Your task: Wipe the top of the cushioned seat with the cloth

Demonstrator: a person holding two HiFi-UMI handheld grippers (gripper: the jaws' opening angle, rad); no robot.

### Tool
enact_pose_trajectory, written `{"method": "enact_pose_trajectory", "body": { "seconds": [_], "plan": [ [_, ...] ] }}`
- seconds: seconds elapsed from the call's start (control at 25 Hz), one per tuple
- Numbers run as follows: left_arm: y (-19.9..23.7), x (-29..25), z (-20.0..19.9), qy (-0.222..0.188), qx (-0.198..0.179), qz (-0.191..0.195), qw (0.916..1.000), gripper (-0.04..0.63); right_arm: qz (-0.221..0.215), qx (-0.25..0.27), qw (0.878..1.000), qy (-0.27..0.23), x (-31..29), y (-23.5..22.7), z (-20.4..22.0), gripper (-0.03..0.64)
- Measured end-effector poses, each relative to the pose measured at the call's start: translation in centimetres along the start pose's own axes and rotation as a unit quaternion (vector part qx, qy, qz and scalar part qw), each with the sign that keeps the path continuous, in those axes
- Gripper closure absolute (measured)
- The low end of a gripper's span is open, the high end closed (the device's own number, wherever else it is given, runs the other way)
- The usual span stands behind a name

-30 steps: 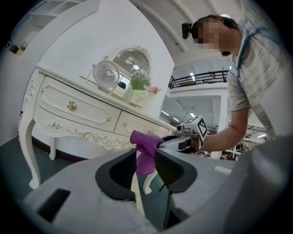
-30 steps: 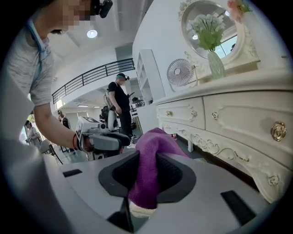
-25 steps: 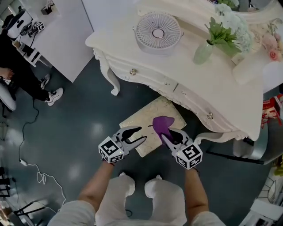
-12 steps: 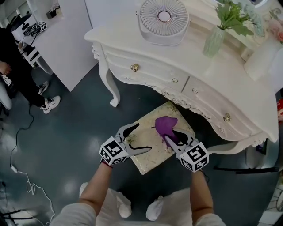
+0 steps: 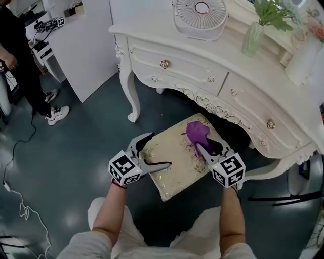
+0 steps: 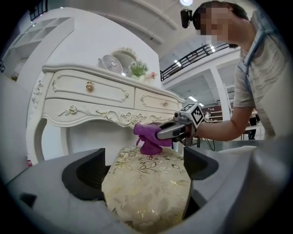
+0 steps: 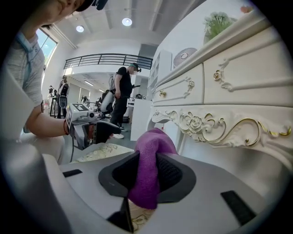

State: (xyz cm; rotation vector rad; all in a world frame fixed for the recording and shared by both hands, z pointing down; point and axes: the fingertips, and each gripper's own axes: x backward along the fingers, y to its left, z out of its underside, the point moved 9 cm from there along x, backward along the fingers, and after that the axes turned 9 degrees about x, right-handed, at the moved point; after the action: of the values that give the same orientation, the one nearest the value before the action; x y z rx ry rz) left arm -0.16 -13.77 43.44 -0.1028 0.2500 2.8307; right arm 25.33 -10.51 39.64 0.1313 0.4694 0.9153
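Observation:
The cushioned seat [image 5: 177, 159], cream with a gold flower pattern, stands on the floor in front of the dressing table. A purple cloth [image 5: 195, 132] rests on its far right part, and my right gripper [image 5: 203, 147] is shut on it; the cloth [image 7: 147, 171] bunches up between the pads. My left gripper [image 5: 161, 149] straddles the seat's near left corner. Its jaws are opening, and the seat [image 6: 146, 183] lies between them without being pressed. In the left gripper view, the right gripper [image 6: 176, 131] holds the cloth [image 6: 149, 137] at the seat's far end.
The white dressing table [image 5: 243, 86] overhangs the seat's far side, with a curved leg [image 5: 132, 96] to the left. A fan [image 5: 201, 15] and a vase [image 5: 253, 38] stand on it. A person [image 5: 20, 60] stands far left beside a white cabinet [image 5: 86, 45]. Cables [image 5: 25, 212] lie on the floor.
The left gripper's jaws have spread much wider at the seat's corner. The right gripper has kept the cloth on the seat. The head view has moved closer, and more of the seat shows.

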Motion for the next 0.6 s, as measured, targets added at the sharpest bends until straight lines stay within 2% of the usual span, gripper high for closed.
{"method": "enact_pose_trajectory", "body": {
  "seconds": [0.16, 0.32, 0.48, 0.6],
  "plan": [
    [0.9, 2.1, 1.3, -0.002, 0.018, -0.029, 0.9994, 0.067, 0.019, 0.004, 0.999, 0.034, -0.7, -1.9, 0.9, 0.522],
    [1.3, 2.8, 2.2, -0.01, 0.033, -0.027, 0.999, 0.061, 0.03, 0.012, 0.998, 0.062, -1.7, -3.1, 1.6, 0.522],
    [1.4, 3.5, 3.0, 0.036, 0.014, -0.026, 0.9989, 0.055, 0.051, 0.013, 0.994, 0.092, -3.3, -3.7, 2.0, 0.522],
    [1.6, 4.4, 3.4, 0.054, 0.023, -0.011, 0.9982, 0.052, 0.073, 0.036, 0.989, 0.126, -4.5, -4.1, 2.2, 0.522]
  ]
}}
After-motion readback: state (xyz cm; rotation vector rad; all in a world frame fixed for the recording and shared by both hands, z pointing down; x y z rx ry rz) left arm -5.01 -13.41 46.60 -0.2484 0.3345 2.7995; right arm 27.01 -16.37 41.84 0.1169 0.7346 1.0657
